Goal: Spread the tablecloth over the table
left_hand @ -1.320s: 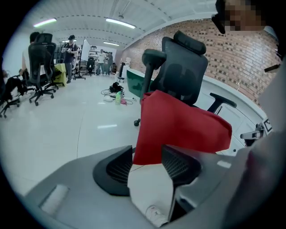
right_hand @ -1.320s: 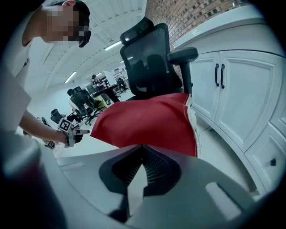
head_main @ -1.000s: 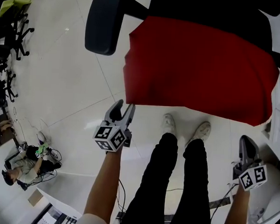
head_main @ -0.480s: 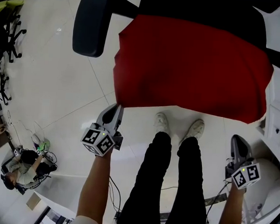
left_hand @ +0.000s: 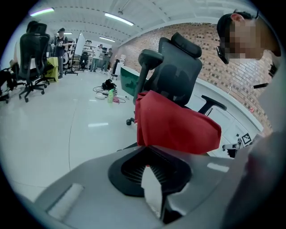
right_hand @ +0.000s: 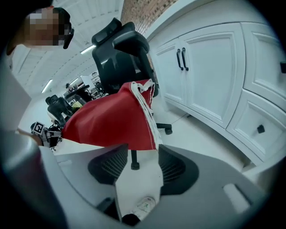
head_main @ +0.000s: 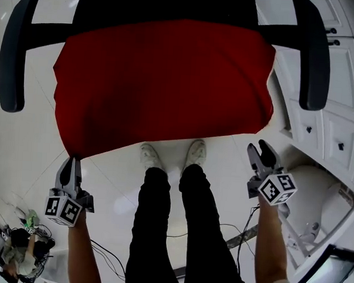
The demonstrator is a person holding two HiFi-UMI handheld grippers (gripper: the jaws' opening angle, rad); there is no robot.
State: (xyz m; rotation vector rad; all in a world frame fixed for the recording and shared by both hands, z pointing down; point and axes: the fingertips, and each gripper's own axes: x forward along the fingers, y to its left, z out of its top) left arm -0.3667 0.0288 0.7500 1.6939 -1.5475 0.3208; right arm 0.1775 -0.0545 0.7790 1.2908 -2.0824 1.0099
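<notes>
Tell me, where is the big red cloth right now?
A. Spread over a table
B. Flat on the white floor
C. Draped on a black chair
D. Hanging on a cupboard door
C: the red cloth is draped over the seat of the black chair, and it covers the space between the two armrests.

The head view is underexposed: the cloth (head_main: 162,83) reads as a dark, muddy red, while the glossy floor (head_main: 27,141) stays pale with a soft sheen. In the left gripper view, ceiling strips (left_hand: 118,19) light the room evenly and leave a white streak of glare on the floor. The left tool (left_hand: 149,169), close to the lens, is soft. Both gripper views bow strongly and have black corners. The cabinets (right_hand: 210,76) look bright, nearly washed out.
</notes>
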